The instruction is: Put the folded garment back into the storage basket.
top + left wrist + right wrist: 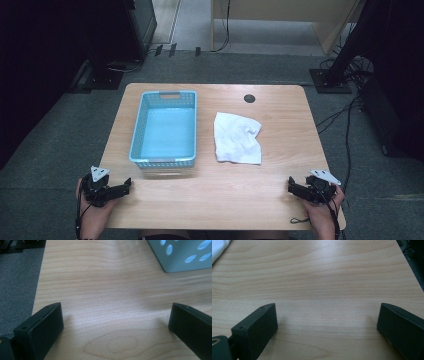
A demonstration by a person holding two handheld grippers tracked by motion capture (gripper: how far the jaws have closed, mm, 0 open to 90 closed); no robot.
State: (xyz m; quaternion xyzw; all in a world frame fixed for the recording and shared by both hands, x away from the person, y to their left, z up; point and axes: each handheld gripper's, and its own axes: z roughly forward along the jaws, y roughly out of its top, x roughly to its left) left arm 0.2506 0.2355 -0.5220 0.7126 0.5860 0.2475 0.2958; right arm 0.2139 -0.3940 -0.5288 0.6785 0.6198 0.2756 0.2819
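Note:
A light blue plastic basket (165, 95) with nothing in it stands on the left half of the wooden table (220, 200). To its right lies a crumpled white cloth (237, 138). My left gripper (127, 184) rests at the table's near left corner, held by a hand, jaws wide apart over bare wood (112, 315). The basket's corner (175, 257) shows at the top right of the left gripper view. My right gripper (290, 186) sits at the near right corner, open, with nothing between its jaws (327, 320). An edge of the cloth (218, 248) peeks in at the right gripper view's top left.
A round dark cable hole (249, 98) is set in the table's far edge. Grey carpet surrounds the table, with stand bases and cables (345, 125) on the right and dark equipment (115, 45) at the far left.

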